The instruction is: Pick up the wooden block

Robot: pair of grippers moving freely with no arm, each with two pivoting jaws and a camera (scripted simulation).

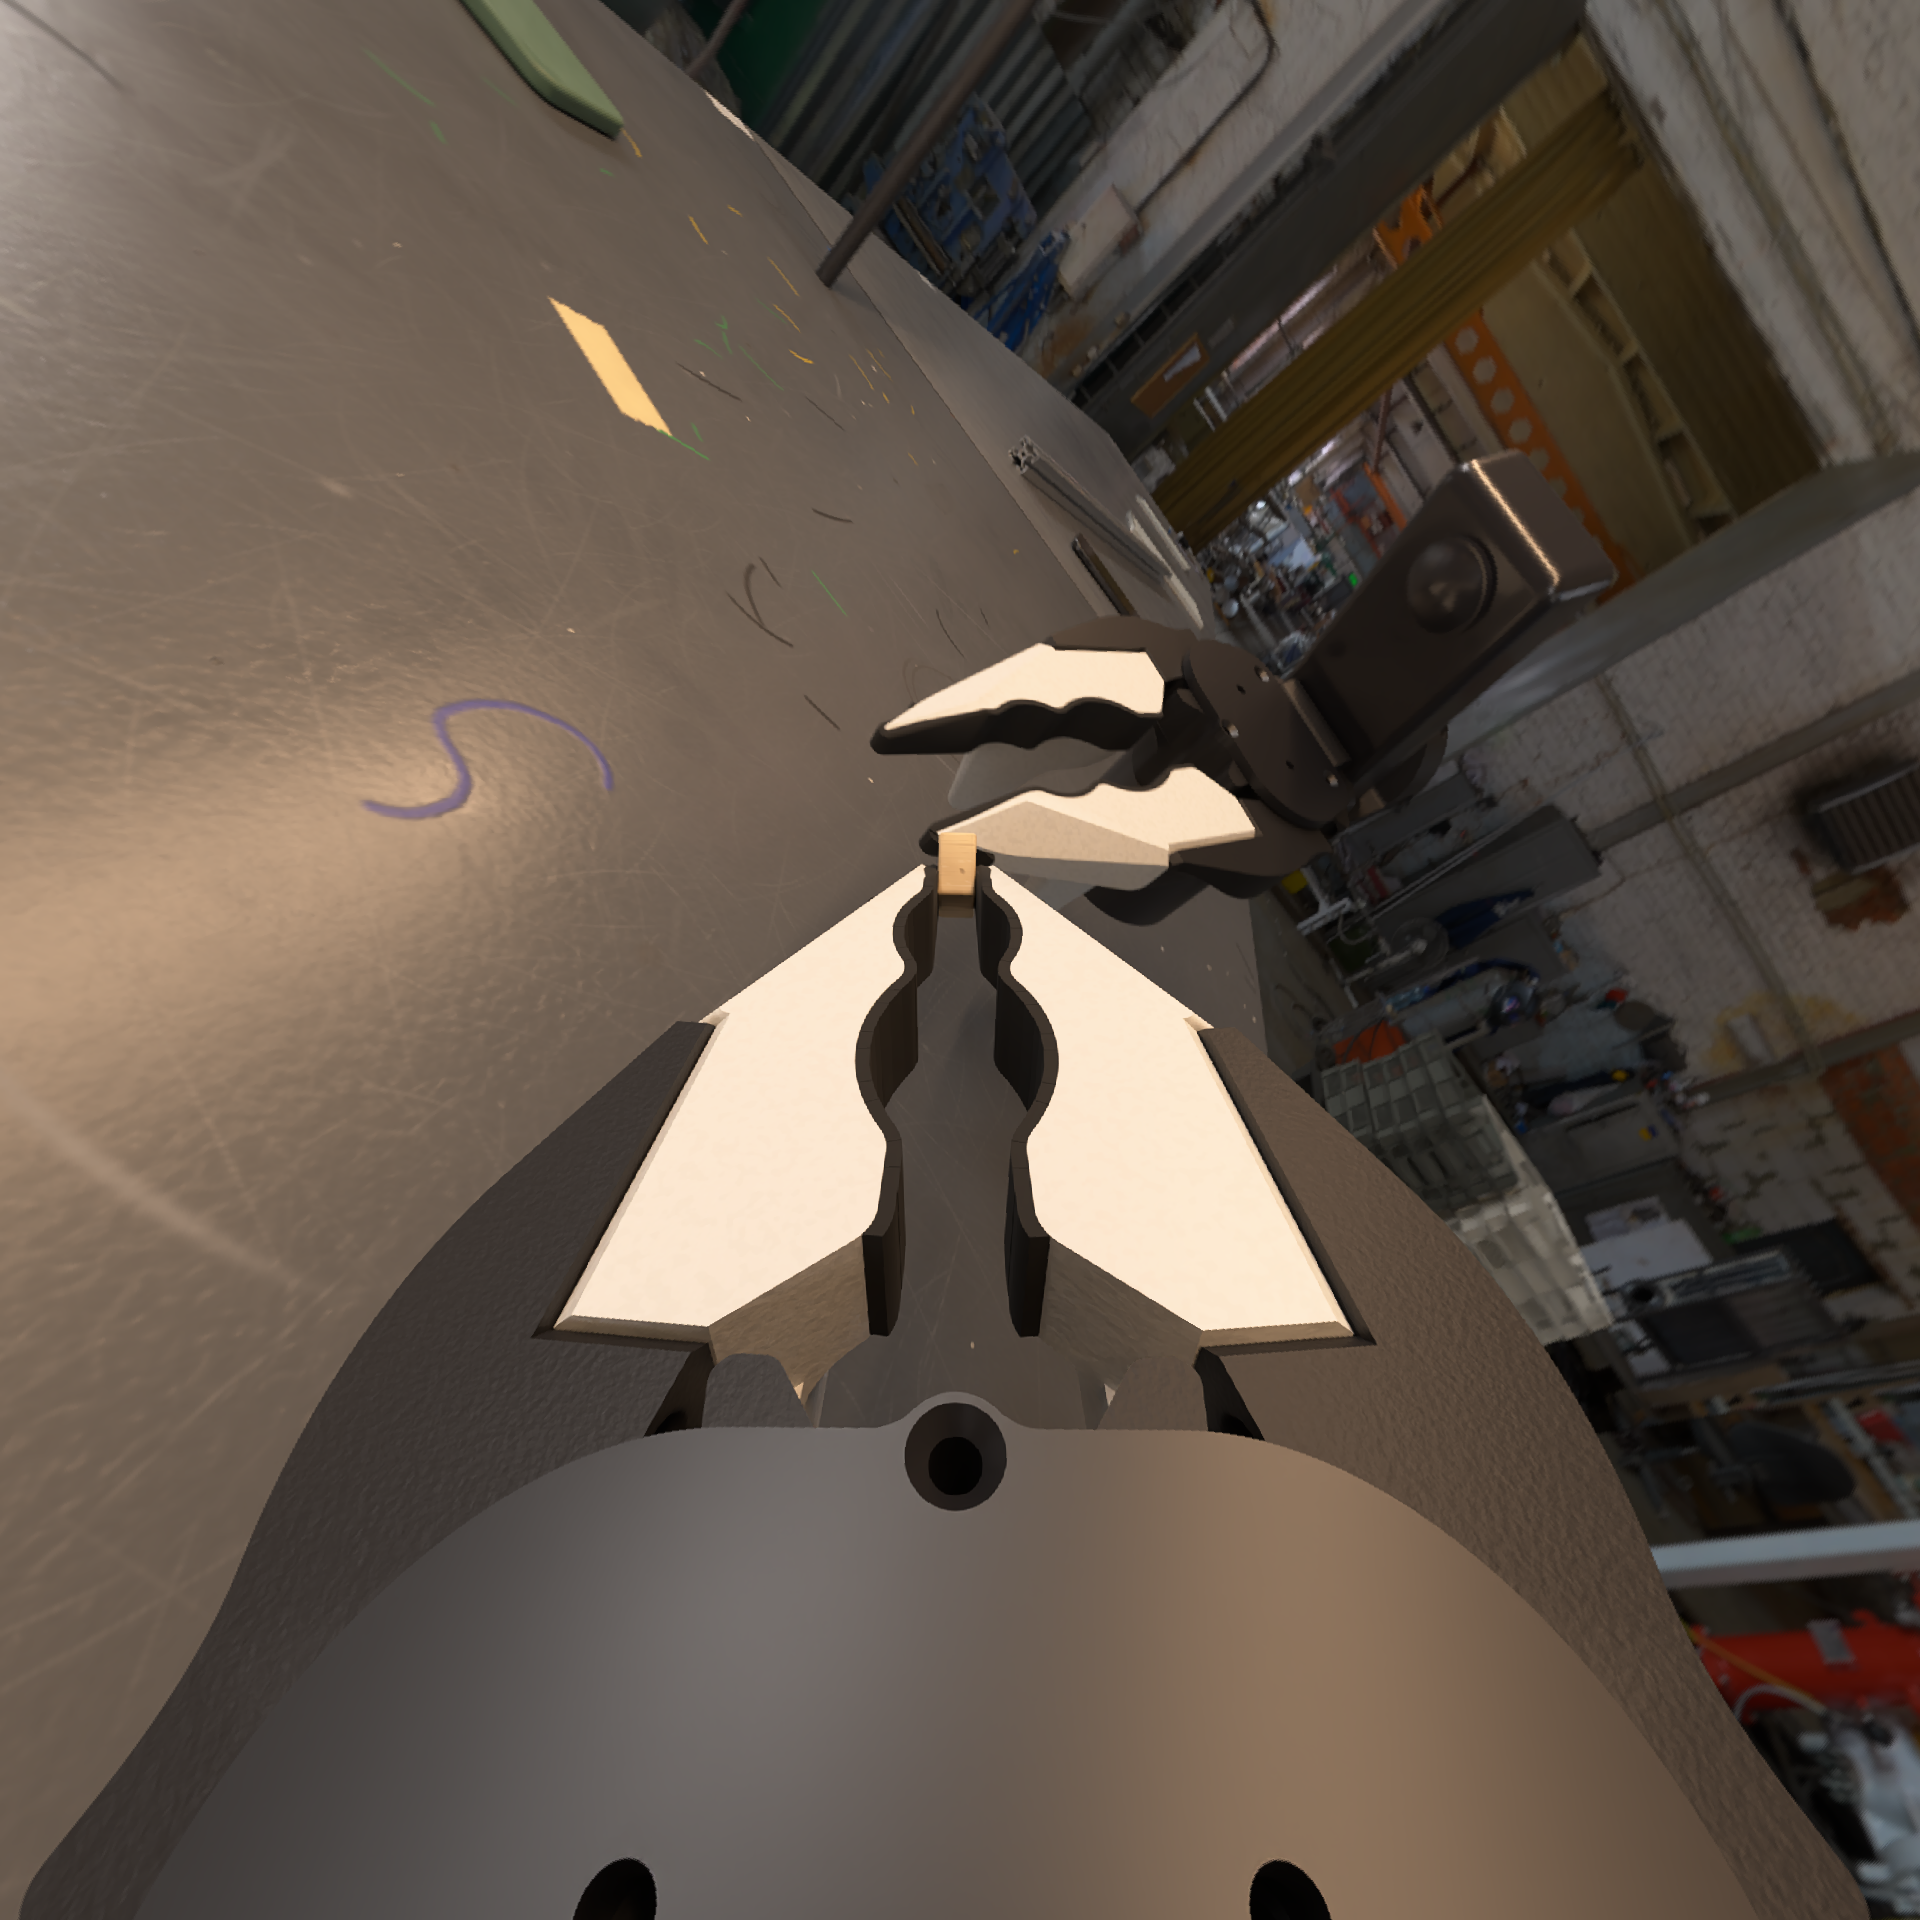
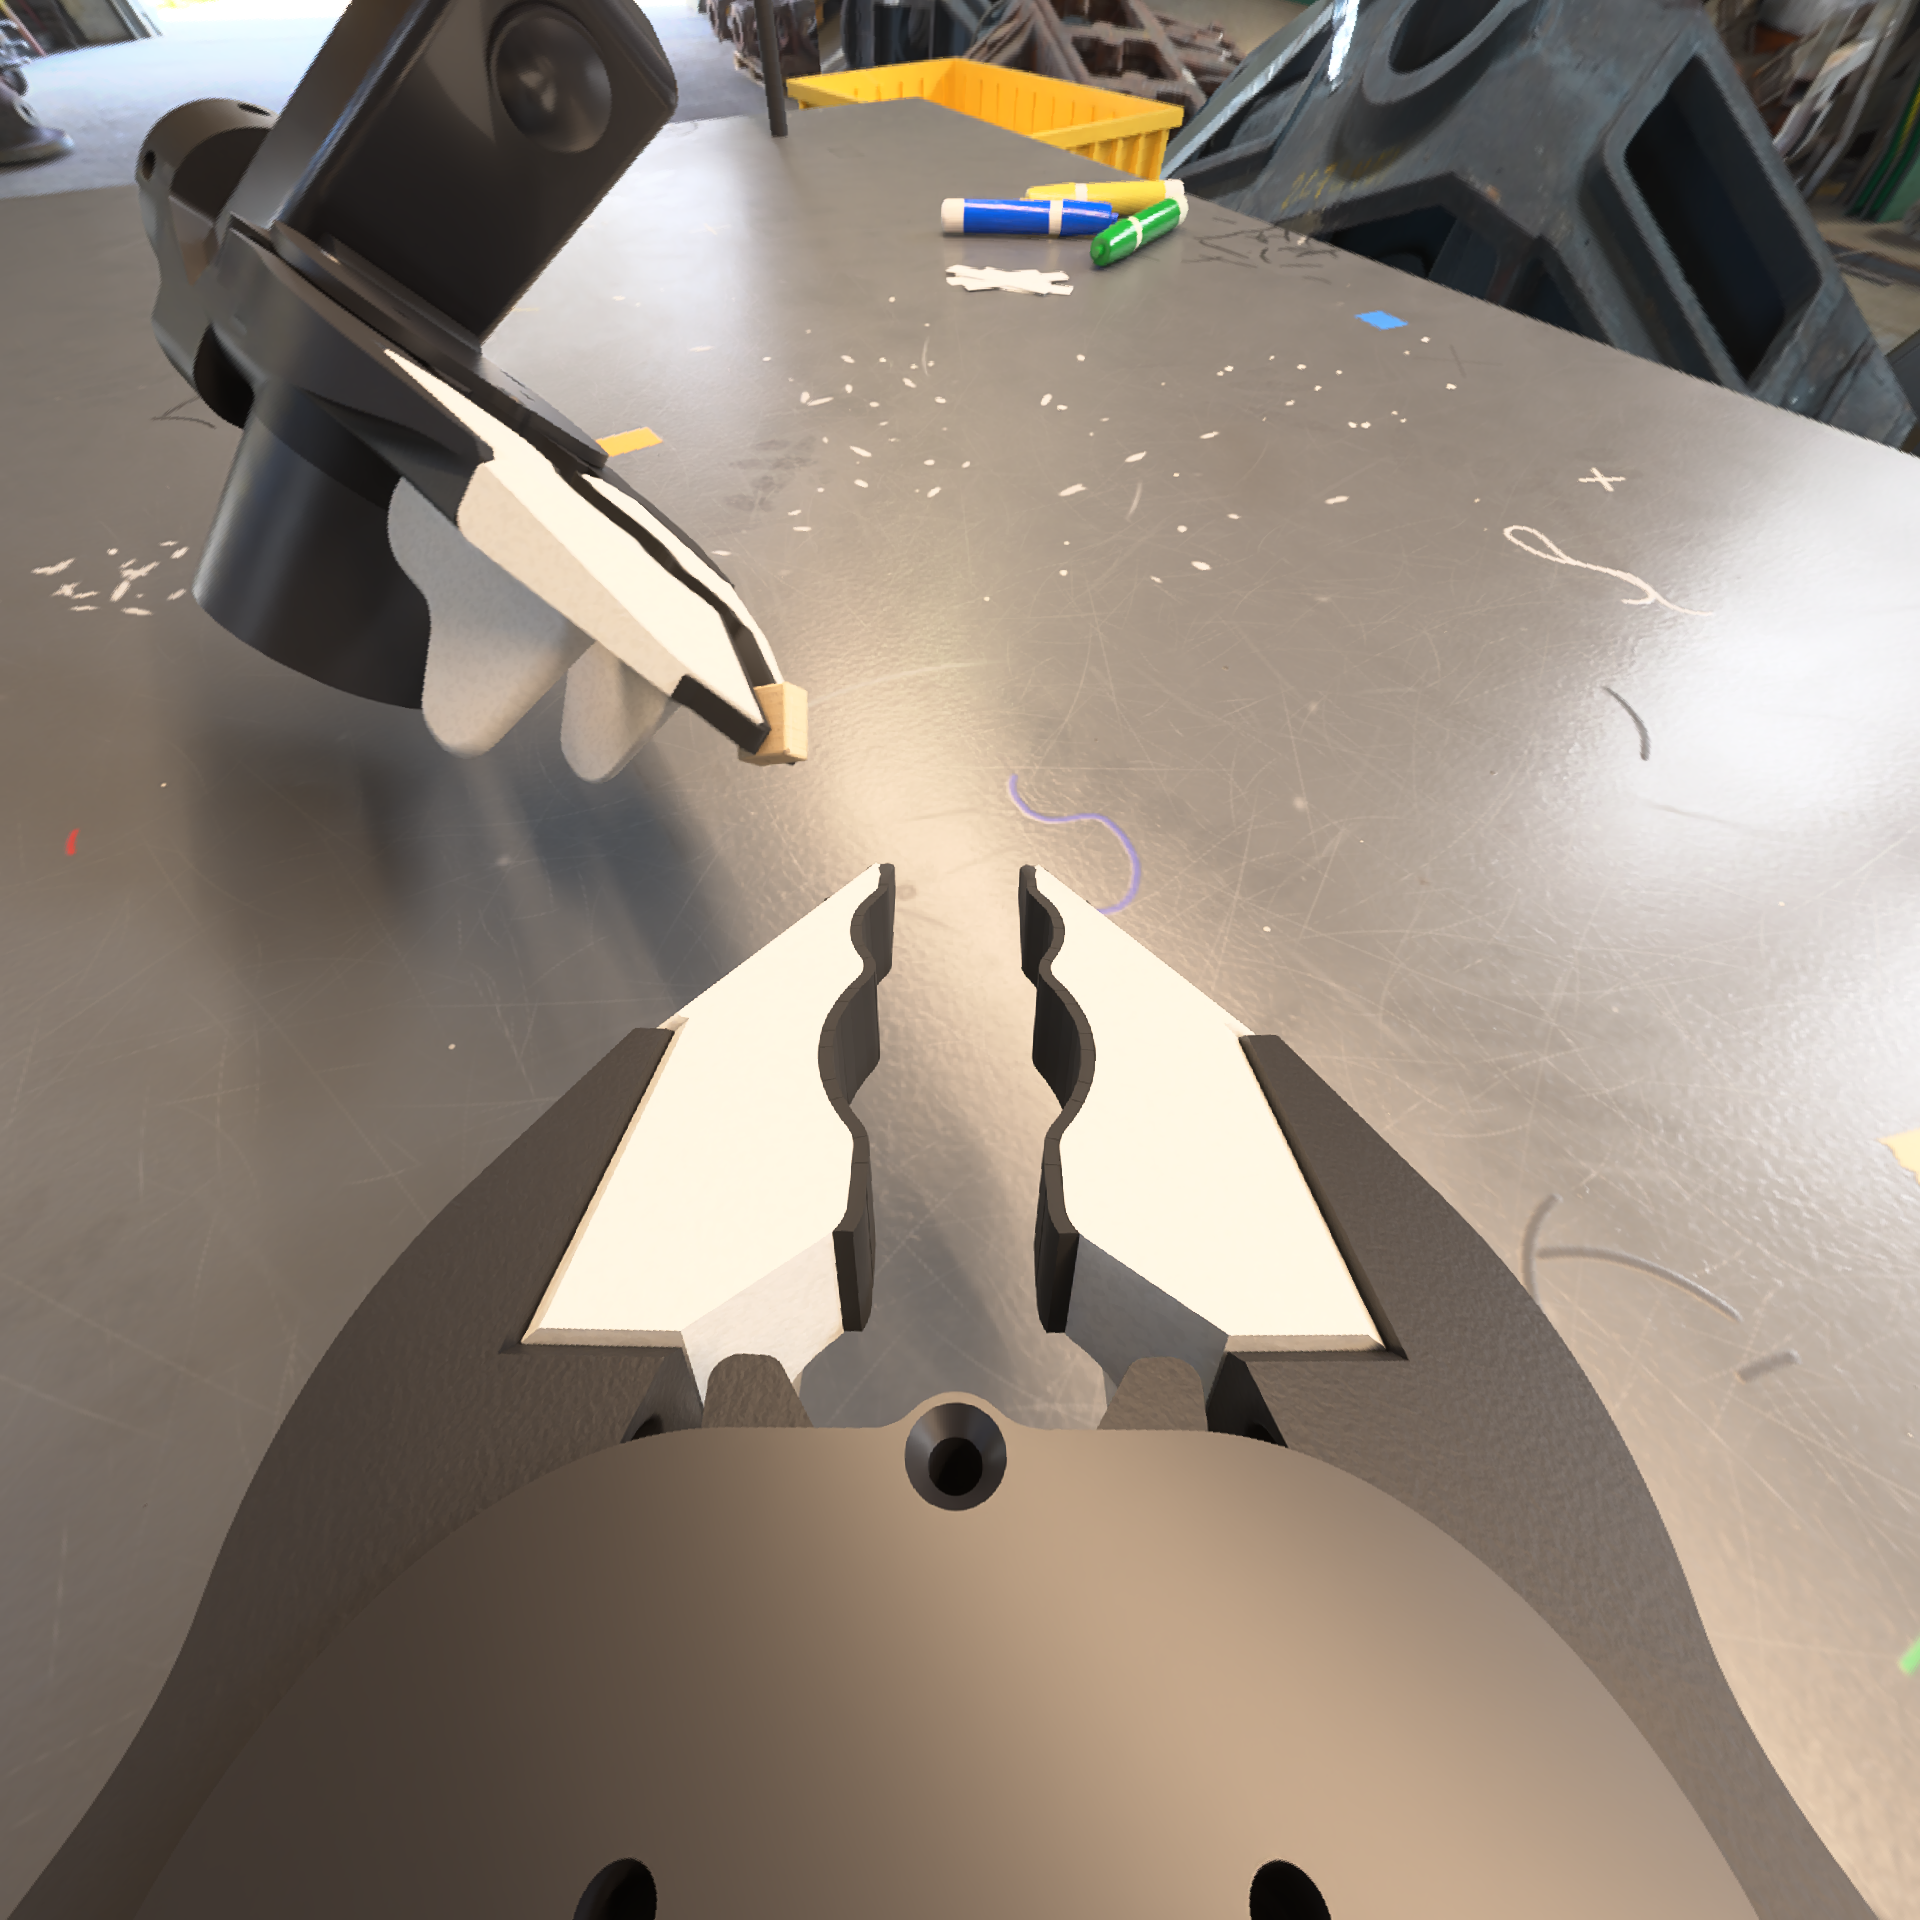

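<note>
The wooden block is a small pale cube pinched between the tips of my left gripper, which is shut on it. In the right wrist view the block shows at the tips of the left gripper, held a little above the grey table. My right gripper is open and empty, low over the table, just short of the block and to its right. It also shows in the left wrist view, right behind the block, jaws apart.
Blue, yellow and green markers lie at the table's far end by a yellow bin. A yellow tape patch, a green pad and an aluminium rail lie on the table. A thin post stands at the far edge.
</note>
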